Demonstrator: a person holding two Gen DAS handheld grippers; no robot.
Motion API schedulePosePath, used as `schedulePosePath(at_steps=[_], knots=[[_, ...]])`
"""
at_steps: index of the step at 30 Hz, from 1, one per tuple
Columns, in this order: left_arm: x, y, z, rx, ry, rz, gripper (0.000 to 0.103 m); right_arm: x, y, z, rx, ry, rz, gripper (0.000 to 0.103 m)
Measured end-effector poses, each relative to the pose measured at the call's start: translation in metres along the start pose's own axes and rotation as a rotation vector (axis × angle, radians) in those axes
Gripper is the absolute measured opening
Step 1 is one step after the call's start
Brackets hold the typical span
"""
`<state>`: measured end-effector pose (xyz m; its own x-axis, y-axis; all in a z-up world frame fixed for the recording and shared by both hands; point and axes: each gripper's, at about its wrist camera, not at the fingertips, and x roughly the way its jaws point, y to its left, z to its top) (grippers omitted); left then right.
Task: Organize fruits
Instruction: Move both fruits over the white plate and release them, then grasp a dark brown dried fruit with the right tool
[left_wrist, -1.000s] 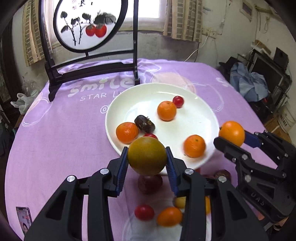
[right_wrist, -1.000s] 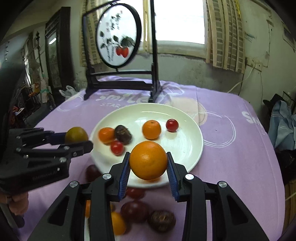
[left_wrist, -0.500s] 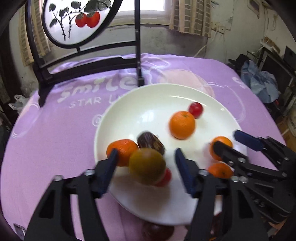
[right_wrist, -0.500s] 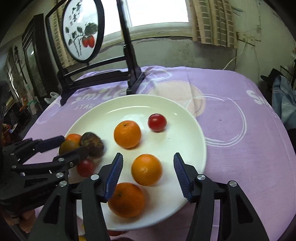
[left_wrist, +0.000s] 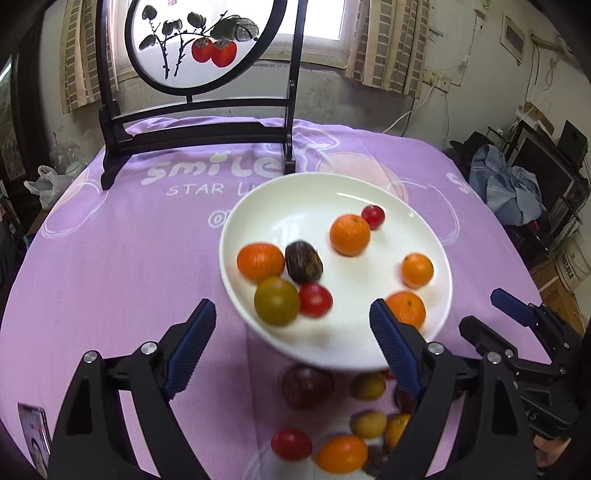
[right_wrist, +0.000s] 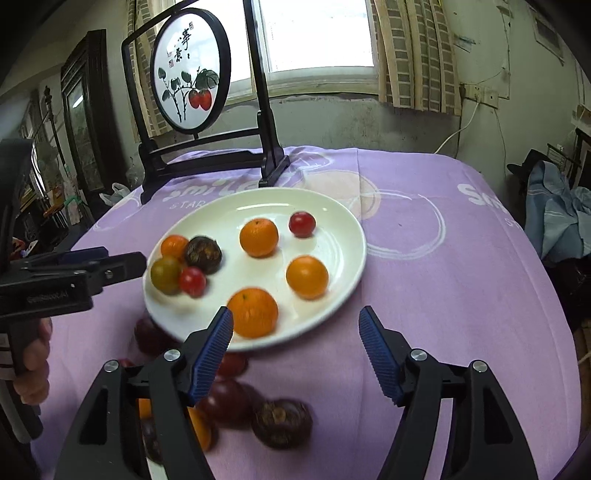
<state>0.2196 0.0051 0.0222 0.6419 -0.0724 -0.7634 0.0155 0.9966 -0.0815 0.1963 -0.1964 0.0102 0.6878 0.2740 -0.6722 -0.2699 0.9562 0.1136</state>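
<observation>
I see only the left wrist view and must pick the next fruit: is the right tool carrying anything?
Observer: No. The right tool is opening with nothing between its jaws; the nearest orange lies on the plate.
Operator: What is below it? My view blurs there.
Observer: A brown wrinkled fruit and a dark purple fruit lie on the cloth, off the plate.

A white plate (left_wrist: 332, 192) is seen on a purple cloth (left_wrist: 122, 266) printed with white lettering and pale circles. Four orange fruits, two red ones, one olive-green fruit (left_wrist: 277, 301) and one dark brown fruit (left_wrist: 303, 260) are shown on it. Blue ribbed pads line black fingers (left_wrist: 192, 341).
</observation>
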Motion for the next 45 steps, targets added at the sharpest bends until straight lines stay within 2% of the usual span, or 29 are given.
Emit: schedulePosePath(at_steps=[8, 14, 16, 19, 22, 28, 33, 36, 37, 38, 42, 45], knots=[[-0.031, -0.006, -0.052, 0.03, 0.002, 0.014, 0.084, -0.022, -0.009, -0.034, 0.051, 0.014, -0.01, 0.071], [-0.04, 0.001, -0.08, 0.0, 0.022, 0.015, 0.088, -0.043, 0.01, -0.058, 0.002, 0.03, 0.022, 0.071], [-0.042, 0.004, -0.087, 0.0, 0.014, 0.041, 0.088, -0.048, 0.021, -0.067, -0.016, 0.049, 0.045, 0.071], [-0.046, 0.01, -0.092, 0.019, -0.022, 0.091, 0.088, -0.051, 0.039, -0.082, -0.052, 0.096, 0.081, 0.072], [-0.049, 0.017, -0.093, 0.018, -0.041, 0.079, 0.091, -0.046, 0.058, -0.096, -0.087, 0.143, 0.101, 0.072], [-0.042, 0.039, -0.093, -0.046, -0.017, 0.074, 0.091, -0.029, 0.093, -0.1, -0.147, 0.198, 0.099, 0.072], [-0.038, 0.06, -0.088, -0.137, 0.011, 0.051, 0.091, -0.014, 0.106, -0.096, -0.135, 0.227, 0.095, 0.071], [-0.036, 0.069, -0.087, -0.175, 0.021, 0.052, 0.091, -0.011, 0.108, -0.091, -0.115, 0.228, 0.069, 0.055], [-0.035, 0.07, -0.087, -0.183, 0.025, 0.049, 0.091, -0.01, 0.107, -0.089, -0.101, 0.227, 0.079, 0.042], [-0.034, 0.07, -0.087, -0.186, 0.029, 0.046, 0.091, -0.008, 0.107, -0.088, -0.09, 0.227, 0.092, 0.036], [-0.029, 0.068, -0.09, -0.175, 0.041, 0.036, 0.091, -0.008, 0.106, -0.089, -0.083, 0.213, 0.109, 0.035], [-0.031, 0.067, -0.09, -0.164, 0.027, 0.018, 0.091, -0.013, 0.103, -0.088, -0.071, 0.207, 0.156, 0.035]])
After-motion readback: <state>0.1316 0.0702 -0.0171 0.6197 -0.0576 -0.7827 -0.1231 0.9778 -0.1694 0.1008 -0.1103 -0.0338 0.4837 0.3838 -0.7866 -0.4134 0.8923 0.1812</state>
